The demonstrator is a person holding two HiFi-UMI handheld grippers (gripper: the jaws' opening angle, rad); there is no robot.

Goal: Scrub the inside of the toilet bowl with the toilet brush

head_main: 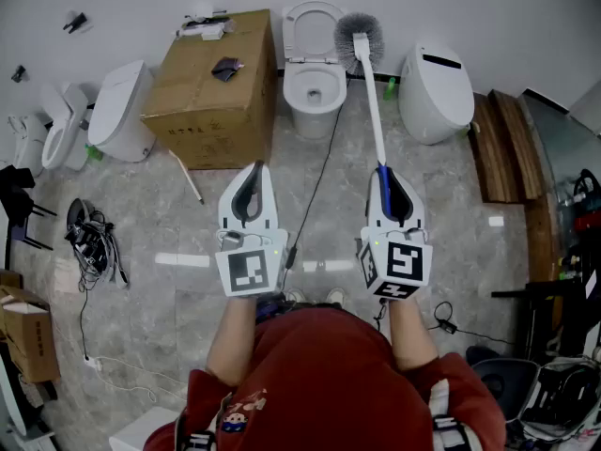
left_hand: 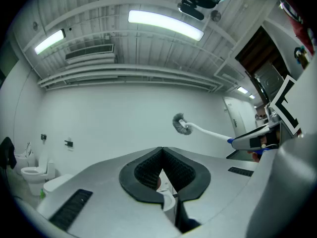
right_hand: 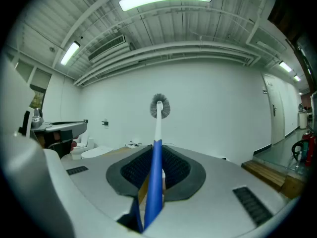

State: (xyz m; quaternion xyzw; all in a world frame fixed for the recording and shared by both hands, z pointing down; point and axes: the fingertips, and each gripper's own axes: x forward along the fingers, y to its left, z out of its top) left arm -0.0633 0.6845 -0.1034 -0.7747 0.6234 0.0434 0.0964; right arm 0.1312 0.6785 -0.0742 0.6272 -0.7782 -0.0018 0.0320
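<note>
We held the toilet brush (head_main: 374, 101) in our right gripper (head_main: 386, 178), jaws clamped on the blue end of its handle, with the white shaft running forward to the grey bristle head. In the head view that head sat just right of the raised lid (head_main: 313, 26) above the toilet bowl (head_main: 314, 90). It seemed to hang in the air clear of the bowl, though the steep angle made height hard to judge. Our left gripper (head_main: 254, 178) was alongside, jaws pressed together on nothing. A cardboard box (head_main: 211, 87) stood left of the toilet.
</note>
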